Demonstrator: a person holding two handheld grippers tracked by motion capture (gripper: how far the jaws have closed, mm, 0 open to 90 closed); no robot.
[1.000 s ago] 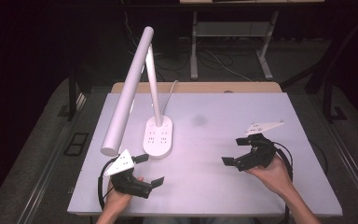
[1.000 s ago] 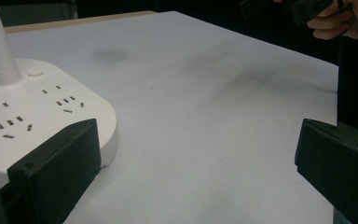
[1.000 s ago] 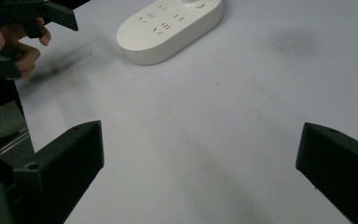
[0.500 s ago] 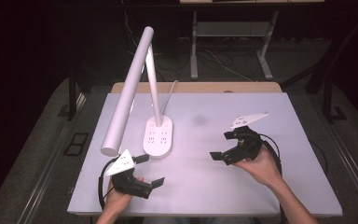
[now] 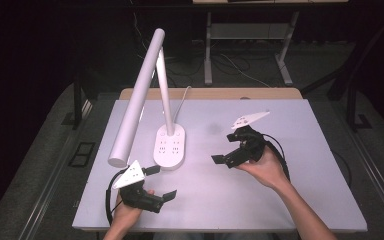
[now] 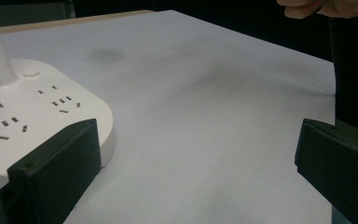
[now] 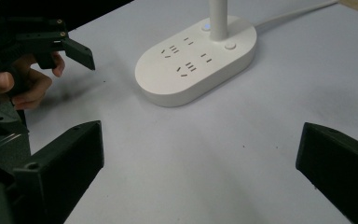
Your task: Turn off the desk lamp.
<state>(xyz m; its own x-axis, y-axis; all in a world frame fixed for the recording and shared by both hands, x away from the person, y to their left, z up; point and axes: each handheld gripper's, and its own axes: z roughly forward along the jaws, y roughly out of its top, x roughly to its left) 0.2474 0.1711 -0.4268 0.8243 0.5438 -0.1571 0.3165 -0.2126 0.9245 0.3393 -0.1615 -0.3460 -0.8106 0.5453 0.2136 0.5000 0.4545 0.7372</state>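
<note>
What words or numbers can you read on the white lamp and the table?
None can be read.
White oval lamp base: socket slots and a round button, with no letters or numbers that can be made out.
White tube-shaped lamp head: plain.
White table top: plain, with a faint grey smudge.
Grey three-cornered plates on the grippers: no readable marks.

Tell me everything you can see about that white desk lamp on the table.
The white desk lamp has a glossy, plastic-looking oval base with socket slots and round buttons. A slim post rises from it, carrying a long tube head that slants down to the left. A white cable runs rearward. It stands on the white table; neither gripper touches it.
</note>
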